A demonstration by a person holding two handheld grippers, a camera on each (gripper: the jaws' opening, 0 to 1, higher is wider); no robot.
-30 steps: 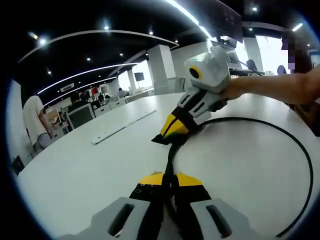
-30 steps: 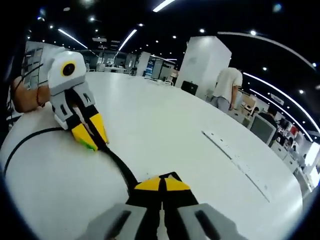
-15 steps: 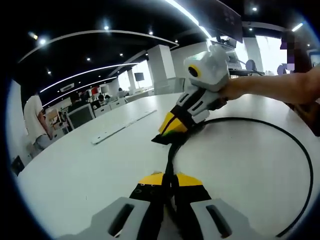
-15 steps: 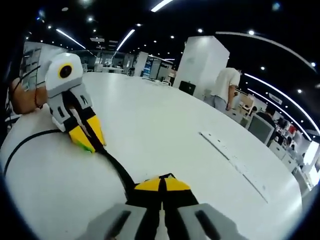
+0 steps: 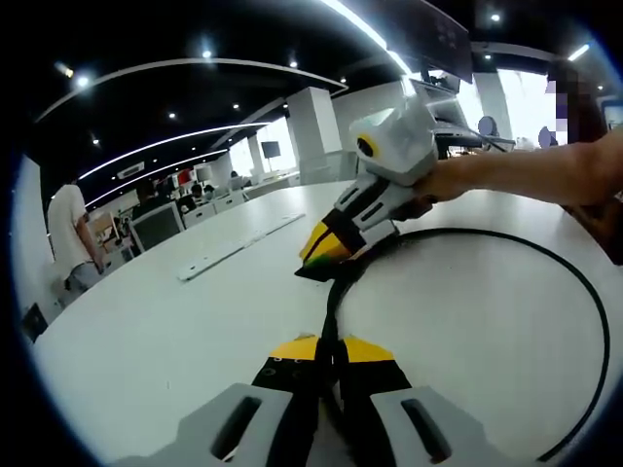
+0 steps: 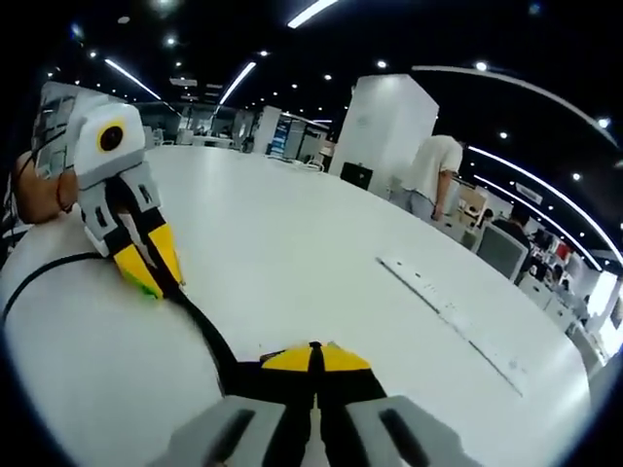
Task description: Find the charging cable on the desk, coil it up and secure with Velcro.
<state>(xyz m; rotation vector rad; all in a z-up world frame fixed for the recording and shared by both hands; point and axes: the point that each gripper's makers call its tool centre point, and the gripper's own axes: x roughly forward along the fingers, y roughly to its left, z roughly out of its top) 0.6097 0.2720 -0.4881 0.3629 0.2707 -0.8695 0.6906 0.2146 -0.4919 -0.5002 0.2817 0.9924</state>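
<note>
**Left gripper view: cable pinched at both ends of a short span, coil barely begun**

Left gripper view has my left hand-held gripper (image 5: 329, 352) at bottom centre, jaws closed on the black cable (image 5: 584, 292). From there the cable runs up to my right hand-held gripper (image 5: 326, 251) at frame centre, also clamped on it, then sweeps in one wide loop round the right side of the white worktop (image 5: 146, 331).

Right gripper view shows the same: right hand-held gripper (image 6: 313, 356) shut on the cable (image 6: 200, 326), left hand-held gripper (image 6: 146, 268) at upper left gripping it further along.

I judge this as the coiling step, early on. Next I should bring the big loop in to tighter turns; no Velcro is visible to me.
</note>
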